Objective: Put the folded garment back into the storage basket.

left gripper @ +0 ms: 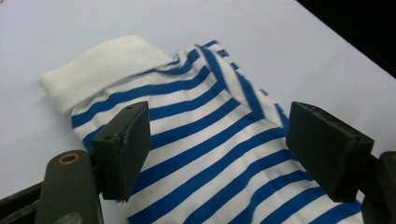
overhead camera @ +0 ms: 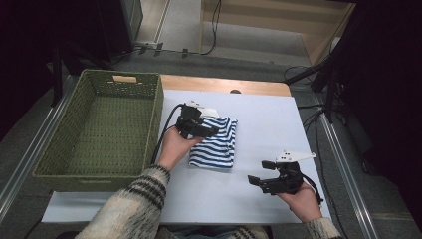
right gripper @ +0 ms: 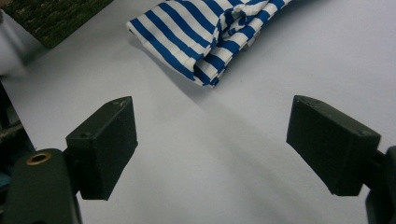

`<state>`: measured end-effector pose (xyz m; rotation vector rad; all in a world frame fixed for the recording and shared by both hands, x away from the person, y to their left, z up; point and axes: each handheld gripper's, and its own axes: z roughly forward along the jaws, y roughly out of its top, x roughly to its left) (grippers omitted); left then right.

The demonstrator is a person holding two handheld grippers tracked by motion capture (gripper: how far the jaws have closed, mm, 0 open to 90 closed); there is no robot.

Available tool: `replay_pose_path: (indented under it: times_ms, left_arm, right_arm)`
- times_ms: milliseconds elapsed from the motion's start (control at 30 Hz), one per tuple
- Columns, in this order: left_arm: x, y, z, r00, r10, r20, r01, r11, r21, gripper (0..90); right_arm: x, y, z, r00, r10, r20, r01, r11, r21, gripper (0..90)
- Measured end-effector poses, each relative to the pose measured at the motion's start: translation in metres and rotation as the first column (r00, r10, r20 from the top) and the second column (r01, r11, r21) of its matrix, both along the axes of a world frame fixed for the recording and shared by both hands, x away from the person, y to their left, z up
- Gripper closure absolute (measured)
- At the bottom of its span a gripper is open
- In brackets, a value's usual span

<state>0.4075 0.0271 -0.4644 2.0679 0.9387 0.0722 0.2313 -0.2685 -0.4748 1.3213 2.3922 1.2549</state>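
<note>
Striped cloth (overhead camera: pixel 214 143) lies folded on the white sheet (overhead camera: pixel 268 124), just right of the basket (overhead camera: pixel 99 130); bare sheet is open around its right and near sides.

Left gripper (overhead camera: pixel 201 128), jaws apart, hangs over the cloth's far end, stripes running between its jaws, the white band (left gripper: pixel 100 65) at 11 o'clock. Right gripper (overhead camera: pixel 261 174), jaws apart and holding nothing, sits well clear at 4 o'clock from the cloth. Wooden table edge (overhead camera: pixel 224 84) beyond; grey floor, cables (overhead camera: pixel 214 25) behind.
</note>
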Motion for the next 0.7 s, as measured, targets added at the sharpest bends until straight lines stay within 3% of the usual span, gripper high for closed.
replay_pose_path:
  times_ms: [200, 433, 533, 700]
  left_arm:
    - [0.001, 0.000, -0.005, 0.9999, 0.008, 0.010, -0.009, 0.9992, 0.040, 22.8]
    - [0.003, 0.003, -0.011, 0.9993, 0.033, 0.018, -0.034, 0.9979, 0.055, 22.8]
    - [0.005, 0.005, -0.017, 0.9982, 0.057, 0.018, -0.058, 0.9947, 0.085, 22.6]
    - [0.007, 0.005, -0.021, 0.9974, 0.070, 0.016, -0.071, 0.9937, 0.087, 21.4]
  right_arm:
    - [0.000, 0.000, 0.000, 1.0000, 0.001, -0.001, -0.001, 1.0000, -0.002, 14.6]
    - [0.000, 0.000, 0.000, 1.0000, 0.005, -0.002, -0.005, 1.0000, -0.008, 14.6]
    - [-0.001, 0.001, 0.000, 0.9999, 0.010, 0.001, -0.010, 0.9999, -0.009, 14.6]
    - [-0.001, 0.001, 0.000, 0.9999, 0.014, 0.000, -0.014, 0.9998, -0.012, 14.6]
